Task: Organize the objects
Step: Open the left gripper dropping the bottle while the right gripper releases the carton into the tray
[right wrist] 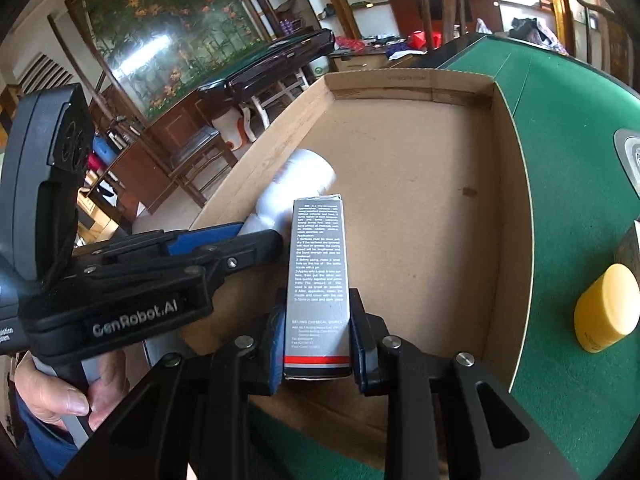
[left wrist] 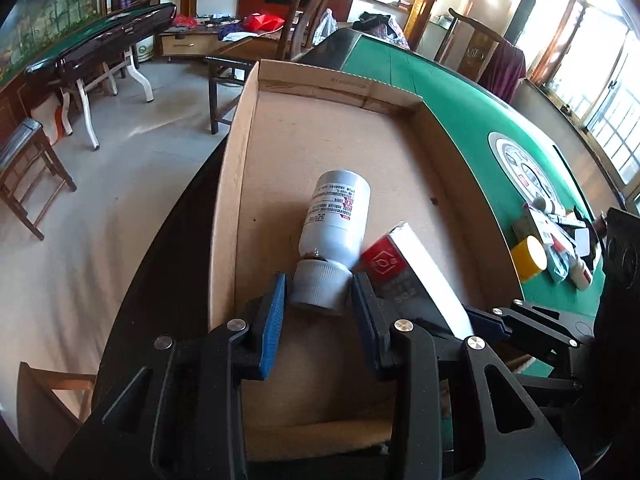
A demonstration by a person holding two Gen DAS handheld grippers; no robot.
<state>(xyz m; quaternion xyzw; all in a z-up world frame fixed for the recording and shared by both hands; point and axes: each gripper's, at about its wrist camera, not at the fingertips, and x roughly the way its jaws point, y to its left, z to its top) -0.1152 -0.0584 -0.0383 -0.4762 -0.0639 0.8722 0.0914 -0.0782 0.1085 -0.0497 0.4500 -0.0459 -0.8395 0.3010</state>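
A shallow cardboard tray (left wrist: pixel 240 128) (right wrist: pixel 508 184) lies on the green felt table. My left gripper (left wrist: pixel 320 292) is shut on the ribbed cap of a white bottle (left wrist: pixel 338 216), whose body points away over the tray floor. In the right wrist view that white bottle (right wrist: pixel 296 188) shows blurred behind the left gripper's fingers (right wrist: pixel 224 248). My right gripper (right wrist: pixel 316 332) is shut on a slim grey carton with small print and a red stripe (right wrist: pixel 318 264), held lengthwise over the tray. The same carton (left wrist: pixel 404 264) shows its red end beside the bottle.
A yellow cylinder (left wrist: pixel 528 258) (right wrist: pixel 608 308) and several small items (left wrist: pixel 564 236) lie on the green felt (left wrist: pixel 460 112) right of the tray. A person's hand (right wrist: pixel 60 392) grips the left tool's handle. Wooden chairs (left wrist: pixel 28 168) and another table (left wrist: pixel 92 48) stand around.
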